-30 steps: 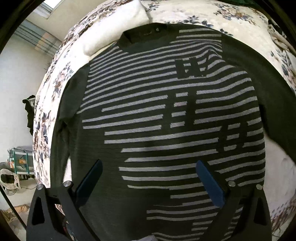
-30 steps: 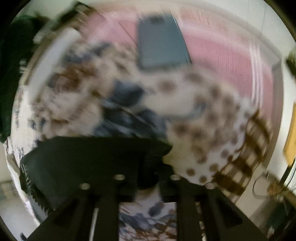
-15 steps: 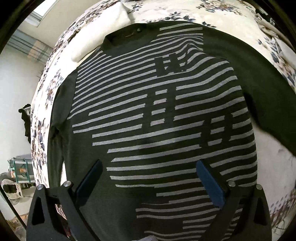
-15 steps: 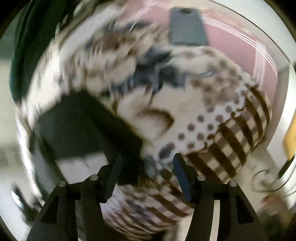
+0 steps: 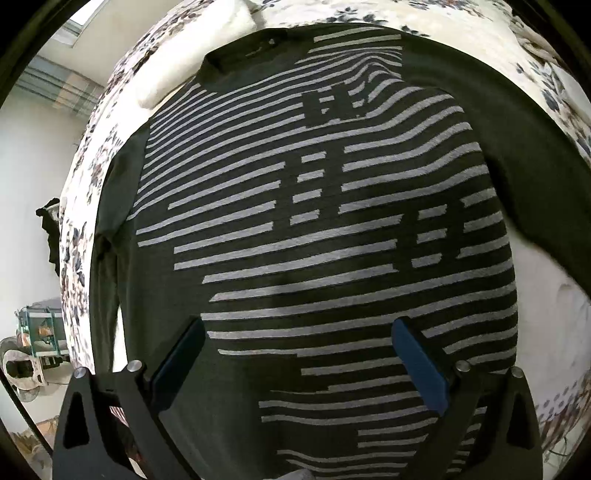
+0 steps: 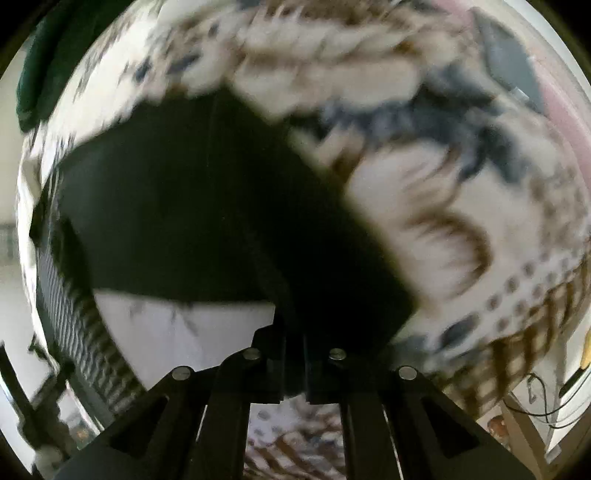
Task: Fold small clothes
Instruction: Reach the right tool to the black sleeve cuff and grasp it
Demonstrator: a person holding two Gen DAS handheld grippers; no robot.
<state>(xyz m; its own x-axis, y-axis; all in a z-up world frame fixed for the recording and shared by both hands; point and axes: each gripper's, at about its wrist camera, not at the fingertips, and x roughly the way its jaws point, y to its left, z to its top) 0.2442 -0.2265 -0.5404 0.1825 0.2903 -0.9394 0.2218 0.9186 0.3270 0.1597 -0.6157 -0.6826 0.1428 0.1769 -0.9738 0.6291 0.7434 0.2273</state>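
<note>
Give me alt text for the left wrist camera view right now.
A dark sweater with grey horizontal stripes lies spread flat on a floral bedspread, collar farthest from the camera. The left tongs hover open above its lower half, holding nothing.

The right gripper (image 6: 294, 363) has swung down and pinched the sweater sleeve (image 6: 229, 206).

**Sharp on the left, smeared on the right**

Even daylight fills the left wrist view, crisp on the striped sweater (image 5: 317, 229), with a soft shadow across its near half. The right wrist view is motion-blurred throughout. Both bend strongly toward dark circular edges.
</note>
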